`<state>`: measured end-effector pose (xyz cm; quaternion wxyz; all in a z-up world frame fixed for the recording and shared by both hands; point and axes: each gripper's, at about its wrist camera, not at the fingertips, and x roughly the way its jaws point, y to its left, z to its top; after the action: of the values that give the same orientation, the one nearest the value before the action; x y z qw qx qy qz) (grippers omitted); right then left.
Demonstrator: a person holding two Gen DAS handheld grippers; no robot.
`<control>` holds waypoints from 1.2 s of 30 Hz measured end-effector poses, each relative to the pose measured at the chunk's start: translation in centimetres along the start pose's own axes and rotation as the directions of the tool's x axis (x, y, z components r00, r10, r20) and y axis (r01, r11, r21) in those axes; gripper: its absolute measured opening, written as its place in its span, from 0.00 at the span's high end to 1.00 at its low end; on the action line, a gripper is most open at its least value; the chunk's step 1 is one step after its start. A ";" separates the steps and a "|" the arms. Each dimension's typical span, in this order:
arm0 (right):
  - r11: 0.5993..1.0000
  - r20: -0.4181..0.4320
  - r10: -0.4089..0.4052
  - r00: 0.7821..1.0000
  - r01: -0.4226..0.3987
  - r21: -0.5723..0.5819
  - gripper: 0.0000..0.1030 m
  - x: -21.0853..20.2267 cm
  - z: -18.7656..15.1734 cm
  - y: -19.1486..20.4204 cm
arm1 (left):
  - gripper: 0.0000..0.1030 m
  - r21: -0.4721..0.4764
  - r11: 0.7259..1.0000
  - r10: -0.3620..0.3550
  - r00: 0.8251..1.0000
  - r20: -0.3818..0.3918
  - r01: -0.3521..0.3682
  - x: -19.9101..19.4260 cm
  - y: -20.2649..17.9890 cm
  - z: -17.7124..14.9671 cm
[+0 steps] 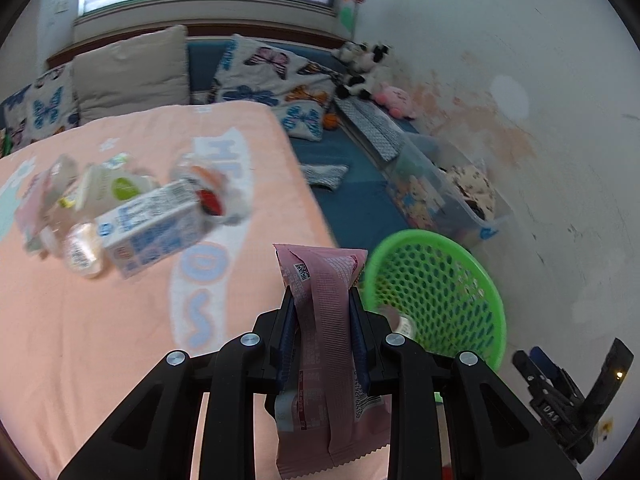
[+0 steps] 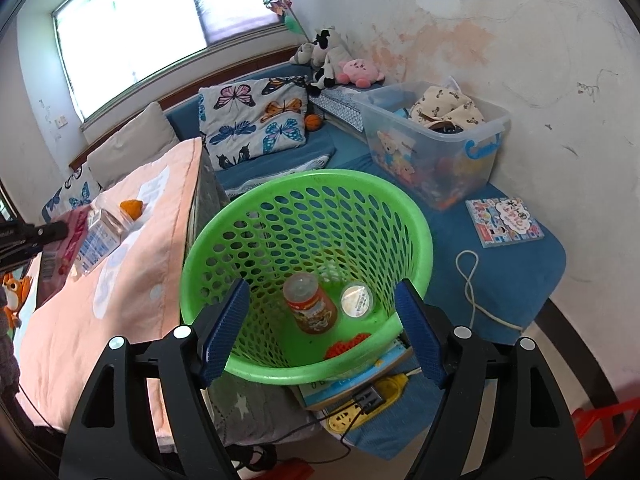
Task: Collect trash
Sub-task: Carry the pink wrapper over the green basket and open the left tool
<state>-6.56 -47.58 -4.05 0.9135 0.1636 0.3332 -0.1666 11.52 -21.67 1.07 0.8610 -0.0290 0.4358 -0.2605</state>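
Left tool [image 1: 322, 300] clamped on pink wrapper [image 1: 320, 320], above the bed's right edge beside green basket [image 1: 436, 300]. Best carried over the rim before letting go. Right tool [image 2: 320, 332] spread wide, empty.

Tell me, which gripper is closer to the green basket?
Right. The right gripper hangs open directly over the green basket, its fingers straddling the near rim. The left gripper, holding a pink wrapper, is off to the basket's side, above the peach blanket.
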 end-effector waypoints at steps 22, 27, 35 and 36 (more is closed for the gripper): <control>0.999 0.019 0.020 1.000 -0.021 0.049 0.26 -1.2 -0.8 -2.7 | 0.71 0.194 0.967 -0.136 0.978 -0.156 0.165 9.2 -11.4 -0.2; 0.998 0.018 0.016 1.000 -0.017 0.061 0.26 -1.3 -1.0 -3.1 | 0.51 0.205 0.959 -0.164 0.972 -0.166 0.197 9.9 -12.2 -0.8; 0.999 0.016 0.035 0.999 -0.035 0.031 0.26 -1.1 -0.7 -2.2 | 0.44 0.217 0.962 -0.137 0.980 -0.147 0.167 7.9 -10.3 -1.0; 0.999 0.017 0.040 0.999 -0.041 0.026 0.26 -1.1 -0.6 -1.9 | 0.44 0.219 0.964 -0.124 0.983 -0.137 0.152 7.3 -9.7 -1.0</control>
<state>-8.50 -48.80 -4.10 0.9172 0.1809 0.3200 -0.1538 10.19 -33.35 -2.25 0.8100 0.0559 0.4519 -0.3696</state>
